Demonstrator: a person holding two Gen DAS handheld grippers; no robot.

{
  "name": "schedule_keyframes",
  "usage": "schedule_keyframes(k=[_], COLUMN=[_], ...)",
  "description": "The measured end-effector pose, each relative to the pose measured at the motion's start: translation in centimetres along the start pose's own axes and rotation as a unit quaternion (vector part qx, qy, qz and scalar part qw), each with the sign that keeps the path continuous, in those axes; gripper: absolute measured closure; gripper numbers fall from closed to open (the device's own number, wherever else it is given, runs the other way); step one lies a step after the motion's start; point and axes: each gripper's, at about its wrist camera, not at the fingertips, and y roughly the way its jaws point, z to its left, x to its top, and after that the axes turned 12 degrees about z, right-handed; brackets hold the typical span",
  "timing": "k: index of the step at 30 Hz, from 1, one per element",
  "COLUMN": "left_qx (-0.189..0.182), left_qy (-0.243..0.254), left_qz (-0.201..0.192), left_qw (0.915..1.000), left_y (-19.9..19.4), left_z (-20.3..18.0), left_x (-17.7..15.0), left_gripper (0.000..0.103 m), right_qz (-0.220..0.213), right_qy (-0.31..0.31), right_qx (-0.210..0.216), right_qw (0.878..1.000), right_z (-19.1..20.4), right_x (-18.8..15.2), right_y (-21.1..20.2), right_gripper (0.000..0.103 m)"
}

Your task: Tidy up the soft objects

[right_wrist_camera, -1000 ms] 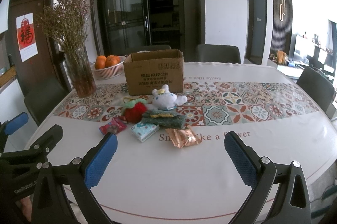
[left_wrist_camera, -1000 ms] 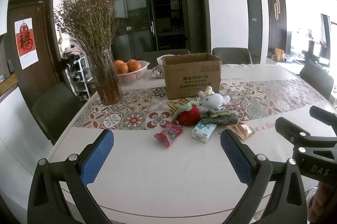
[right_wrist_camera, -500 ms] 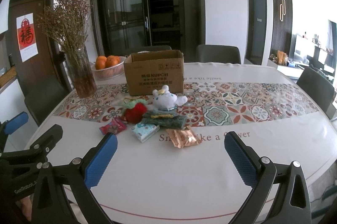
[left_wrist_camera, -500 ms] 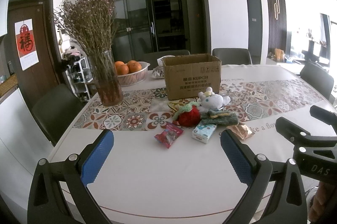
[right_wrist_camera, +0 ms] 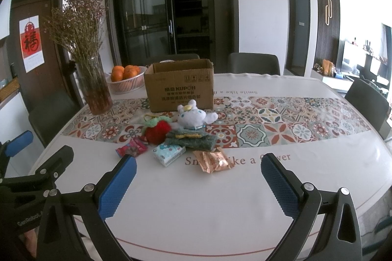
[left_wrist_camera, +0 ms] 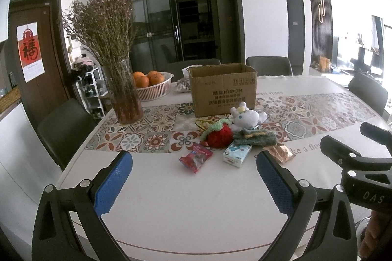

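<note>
The left claw is held above the near edge of the counter with its blue-padded fingers spread wide apart and nothing between them. The right claw is held beside it in the same condition: fingers apart, empty, clear of the surface. Ahead of both claws, near the middle of the counter, lies a cluster of small items. Nearest are a red snack packet, a tissue pack and a copper foil wrapper, all lying flat on the white part of the counter. Just behind these lie the soft objects: a red strawberry plush with a green top, a green knitted item lying flat against it, and a white plush toy upright behind the knitted item. Directly behind the white plush toy stands an open cardboard box, on the patterned runner. To the left of the box are a white basket of oranges and a glass vase of dried flowers. Dark chairs stand around the counter.
</note>
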Motion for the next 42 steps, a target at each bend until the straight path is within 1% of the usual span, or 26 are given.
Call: schedule_keyframes(k=[5,13,25,35,42], left_qx=[-0.004,-0.019,-0.026,-0.044,-0.054], left_qy=[0.001,0.012,0.036,0.054,0.072], left_qz=[0.003,0.022,0.048,0.085,0.108], left_qw=[1.0,0.9995,0.9978,0.994,0.99], left_y=[0.1,2.3,6.9,12.0,15.4], left_z=[0.2,-0.3,-1.8,-3.0,-3.9], left_x=[0.3,0.2,0.7,1.5,1.8], left_gripper=[0.0,0.0,0.0,0.0,0.001], right_qz=[0.004,0.025,0.077,0.118,0.154], right_qy=[0.001,0.008,0.022,0.025,0.027], right_qx=[0.001,0.003,0.002,-0.003,-0.001], right_qw=[1.0,1.0,0.997,0.993,0.988], right_z=[-0.1,-0.6,-1.8,-2.8,-3.1], right_x=[0.2,0.3,1.1,2.2,2.2], right_y=[0.0,1.8,6.7,11.6,14.8], right_gripper=[0.0,0.0,0.0,0.0,0.0])
